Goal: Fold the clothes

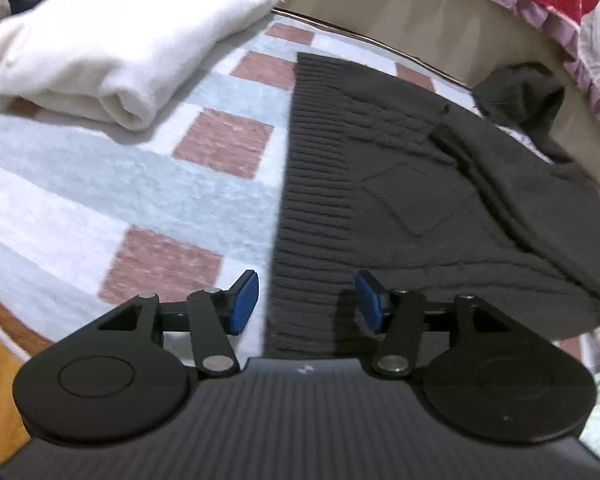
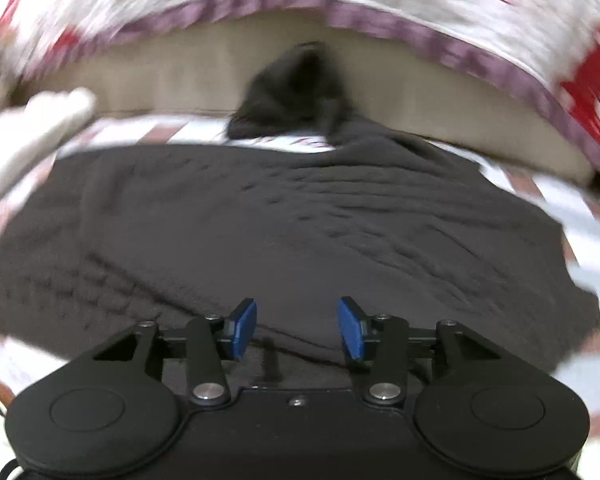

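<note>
Dark grey knit sweater [image 1: 420,184] lies spread flat on the checked blanket [image 1: 100,200]. Left of the sweater: folded white garment [image 1: 132,36], apart. Left gripper [image 1: 306,300] released, straddling the sweater's ribbed hem. Right gripper [image 2: 296,328] released, empty, over the sweater's body; view blurred.

Dark grey cable-knit sweater [image 1: 420,184]; white folded garment [image 1: 132,36]; blue-white blanket [image 1: 80,184], pink squares; blue-padded black left tongs [image 1: 306,300].
</note>
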Action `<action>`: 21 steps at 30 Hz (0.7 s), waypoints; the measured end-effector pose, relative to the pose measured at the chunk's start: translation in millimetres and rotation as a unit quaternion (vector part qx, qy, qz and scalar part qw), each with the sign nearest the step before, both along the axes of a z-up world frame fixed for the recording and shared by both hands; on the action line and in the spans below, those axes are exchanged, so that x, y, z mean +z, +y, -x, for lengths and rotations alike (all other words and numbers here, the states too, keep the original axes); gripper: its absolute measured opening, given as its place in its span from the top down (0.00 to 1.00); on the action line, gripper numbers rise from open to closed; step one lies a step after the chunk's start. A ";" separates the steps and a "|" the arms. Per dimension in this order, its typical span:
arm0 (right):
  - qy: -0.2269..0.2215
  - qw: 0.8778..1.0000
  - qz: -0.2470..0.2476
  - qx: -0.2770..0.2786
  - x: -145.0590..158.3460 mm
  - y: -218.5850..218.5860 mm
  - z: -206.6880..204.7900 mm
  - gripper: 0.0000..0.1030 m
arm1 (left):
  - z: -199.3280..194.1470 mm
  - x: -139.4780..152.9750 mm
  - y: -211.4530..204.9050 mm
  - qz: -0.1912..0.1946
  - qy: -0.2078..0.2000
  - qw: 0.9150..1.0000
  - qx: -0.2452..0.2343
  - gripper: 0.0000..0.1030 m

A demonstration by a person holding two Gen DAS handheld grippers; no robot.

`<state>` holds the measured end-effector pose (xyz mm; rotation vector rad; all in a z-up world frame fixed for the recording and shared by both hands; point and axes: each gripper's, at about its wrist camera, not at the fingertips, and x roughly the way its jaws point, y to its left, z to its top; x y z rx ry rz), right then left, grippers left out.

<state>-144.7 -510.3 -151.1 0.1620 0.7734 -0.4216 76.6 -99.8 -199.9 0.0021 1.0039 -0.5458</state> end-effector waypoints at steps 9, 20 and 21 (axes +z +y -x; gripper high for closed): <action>0.014 0.994 -0.105 -0.036 -30.3 -10.2 -21.6 0.41 | 13.1 2.0 -7.4 -0.117 -0.070 0.990 -0.033 1.00; 0.007 0.984 -0.173 0.039 3.2 -10.9 -13.8 0.41 | 24.2 61.1 -72.0 -0.054 -0.125 0.986 -0.098 0.65; -0.007 0.984 -0.173 0.031 5.7 -20.7 -13.3 0.41 | 23.5 67.2 -86.5 -0.044 -0.129 0.985 -0.105 0.64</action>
